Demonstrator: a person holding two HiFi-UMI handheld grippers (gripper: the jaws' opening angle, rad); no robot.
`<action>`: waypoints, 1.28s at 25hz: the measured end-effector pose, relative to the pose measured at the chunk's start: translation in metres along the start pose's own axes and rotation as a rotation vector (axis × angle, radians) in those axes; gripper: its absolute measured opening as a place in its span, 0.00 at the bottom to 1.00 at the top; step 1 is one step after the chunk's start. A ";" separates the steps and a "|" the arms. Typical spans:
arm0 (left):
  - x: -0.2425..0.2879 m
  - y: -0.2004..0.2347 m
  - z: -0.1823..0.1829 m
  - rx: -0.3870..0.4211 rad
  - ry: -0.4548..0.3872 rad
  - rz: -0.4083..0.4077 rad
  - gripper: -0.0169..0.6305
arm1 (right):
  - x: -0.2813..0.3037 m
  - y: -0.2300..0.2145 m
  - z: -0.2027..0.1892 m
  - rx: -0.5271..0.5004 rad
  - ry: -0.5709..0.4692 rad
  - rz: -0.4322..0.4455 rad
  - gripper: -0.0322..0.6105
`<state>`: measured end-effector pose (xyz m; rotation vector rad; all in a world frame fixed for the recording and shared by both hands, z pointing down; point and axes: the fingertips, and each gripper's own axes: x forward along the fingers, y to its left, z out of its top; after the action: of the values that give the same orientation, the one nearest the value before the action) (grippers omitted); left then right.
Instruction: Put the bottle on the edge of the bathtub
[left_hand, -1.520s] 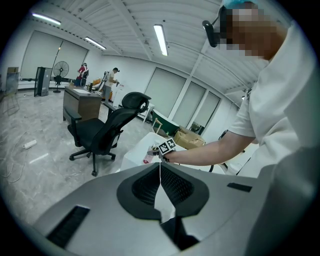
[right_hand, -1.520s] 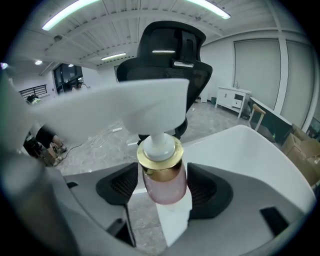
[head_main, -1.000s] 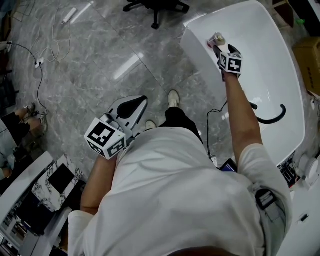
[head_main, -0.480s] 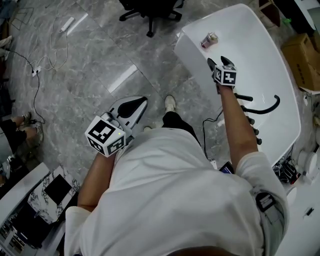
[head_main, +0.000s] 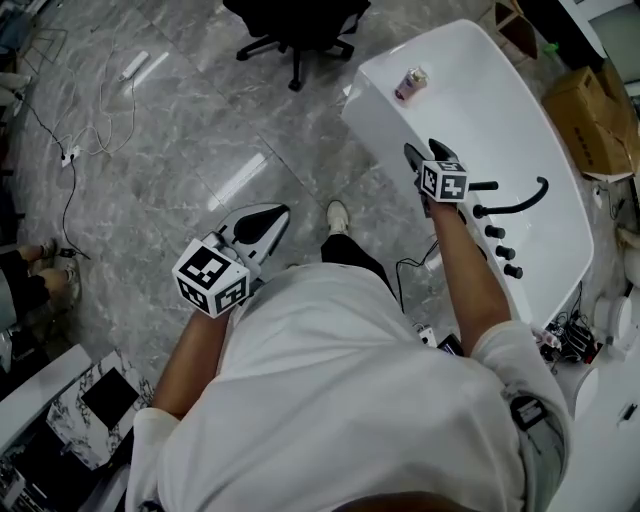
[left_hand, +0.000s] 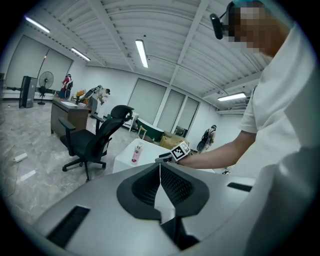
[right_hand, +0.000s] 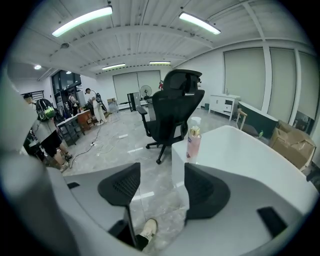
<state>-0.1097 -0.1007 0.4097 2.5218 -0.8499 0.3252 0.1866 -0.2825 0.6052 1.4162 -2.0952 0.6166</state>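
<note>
Two grippers, both empty. Nearest in the head view, the person's white shirt (head_main: 360, 400) blocks most of the floor below. The left gripper (head_main: 268, 215) hangs over grey marble floor (head_main: 180, 130), well apart from the tub. In the left gripper view (left_hand: 160, 169) its pads are pressed together with nothing between them. A light shoe (head_main: 338, 215) shows just past it; the other foot is hidden.

The right gripper (head_main: 426, 156) is over the bathtub (head_main: 372, 105) rim. In the right gripper view (right_hand: 159, 186) its jaws are apart and closing, with only floor and the shoe (right_hand: 147, 229) in the gap. The black faucet (head_main: 520, 200) and knobs (head_main: 495, 232) sit beside the forearm. The tub's near end is hidden by the shoulder.

The pink bottle (head_main: 411, 83) stands upright on the tub's flat edge at the far corner, well apart from the right gripper. It shows beyond the jaws in the right gripper view (right_hand: 193, 141), label unreadable. Small in the left gripper view (left_hand: 136, 153).

Farthest out, the black office chair (head_main: 300, 20) is cut off at the top edge. The cardboard box (head_main: 590, 110) is cut off on the right.
</note>
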 end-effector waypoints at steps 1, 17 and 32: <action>-0.006 -0.004 -0.004 0.006 -0.001 -0.002 0.05 | -0.009 0.009 -0.003 0.003 -0.005 0.005 0.49; -0.069 -0.058 -0.054 0.019 -0.045 -0.029 0.05 | -0.149 0.153 -0.049 0.030 -0.084 0.168 0.44; -0.109 -0.073 -0.082 -0.010 -0.066 0.012 0.05 | -0.197 0.212 -0.059 -0.013 -0.108 0.241 0.42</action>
<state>-0.1560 0.0468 0.4167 2.5317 -0.8906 0.2419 0.0594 -0.0357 0.5055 1.2237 -2.3730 0.6292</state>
